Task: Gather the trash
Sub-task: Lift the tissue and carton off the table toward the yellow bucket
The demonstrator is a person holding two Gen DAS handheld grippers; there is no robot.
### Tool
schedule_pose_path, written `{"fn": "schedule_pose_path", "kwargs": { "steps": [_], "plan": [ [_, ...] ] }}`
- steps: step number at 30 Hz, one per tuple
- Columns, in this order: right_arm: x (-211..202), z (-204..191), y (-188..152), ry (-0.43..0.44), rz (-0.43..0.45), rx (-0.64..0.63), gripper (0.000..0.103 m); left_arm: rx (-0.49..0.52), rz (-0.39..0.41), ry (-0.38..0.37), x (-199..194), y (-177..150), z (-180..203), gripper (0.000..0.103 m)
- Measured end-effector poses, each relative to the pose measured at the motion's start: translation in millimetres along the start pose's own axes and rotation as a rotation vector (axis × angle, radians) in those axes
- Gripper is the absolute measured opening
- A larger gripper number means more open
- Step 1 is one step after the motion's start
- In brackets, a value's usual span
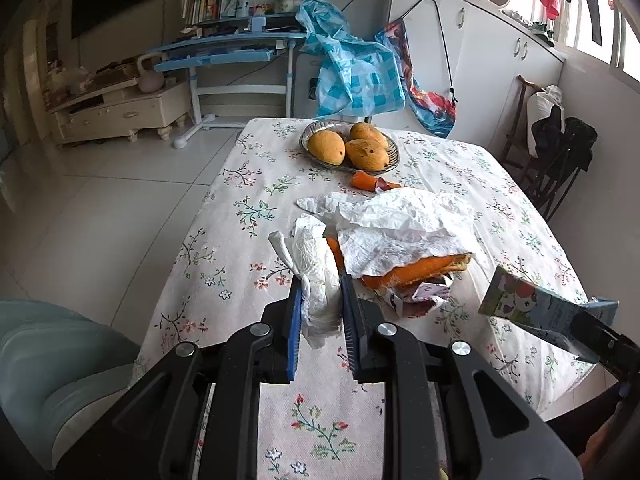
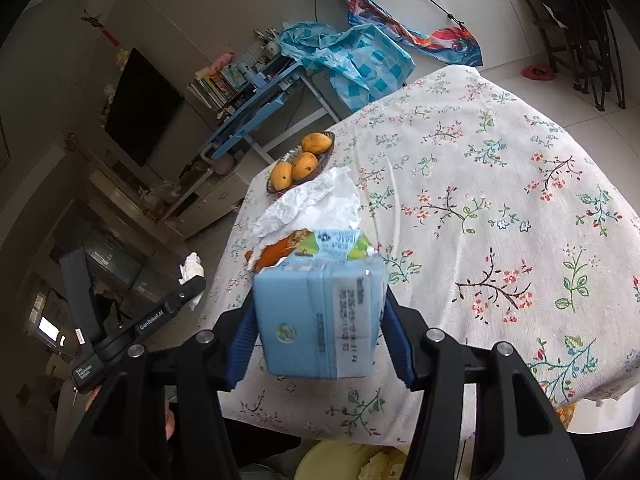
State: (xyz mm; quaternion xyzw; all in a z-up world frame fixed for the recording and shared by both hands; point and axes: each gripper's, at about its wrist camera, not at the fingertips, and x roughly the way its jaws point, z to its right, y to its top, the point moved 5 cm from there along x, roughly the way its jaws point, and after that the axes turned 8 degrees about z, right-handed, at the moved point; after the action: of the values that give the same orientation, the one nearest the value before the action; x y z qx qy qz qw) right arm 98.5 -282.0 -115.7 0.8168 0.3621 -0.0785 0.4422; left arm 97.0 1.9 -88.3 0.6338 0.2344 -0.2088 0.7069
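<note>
Our left gripper [image 1: 320, 300] pinched a crumpled tissue [image 1: 316, 276] above the table [image 1: 460, 160]. Our right gripper [image 2: 318, 320] squeezed a blue milk carton [image 2: 320, 312] over the table edge. The soft tissue could slip out and fall.

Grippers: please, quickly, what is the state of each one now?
Left gripper: closed on a crumpled white tissue.
Right gripper: closed on a light blue carton.

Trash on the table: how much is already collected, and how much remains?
Nothing visibly binned yet. In hand: the left gripper holds a crumpled tissue, the right gripper a blue carton. Left: white paper, mango peel and wrappers on the table.
</note>
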Motion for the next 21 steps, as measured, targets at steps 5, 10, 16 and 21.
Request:
{"fn": "schedule_pose_path", "kwargs": {
  "steps": [5, 10, 16, 21],
  "plan": [
    [-10, -8, -2, 0.030, 0.000, -0.006, 0.055, -0.016, 0.006, -0.021, -8, -3, -1, 0.018],
    [-31, -26, -13, 0.081, -0.030, -0.035, 0.055, -0.027, 0.009, -0.044, -20, -10, -2, 0.018],
    [-53, -53, -58, 0.140, -0.167, -0.105, 0.055, -0.026, 0.004, -0.084, -40, -23, 0, 0.018],
    [-56, -65, -119, 0.128, -0.383, -0.188, 0.055, -0.025, -0.039, -0.146, -61, -44, 5, 0.018]
  ]
}}
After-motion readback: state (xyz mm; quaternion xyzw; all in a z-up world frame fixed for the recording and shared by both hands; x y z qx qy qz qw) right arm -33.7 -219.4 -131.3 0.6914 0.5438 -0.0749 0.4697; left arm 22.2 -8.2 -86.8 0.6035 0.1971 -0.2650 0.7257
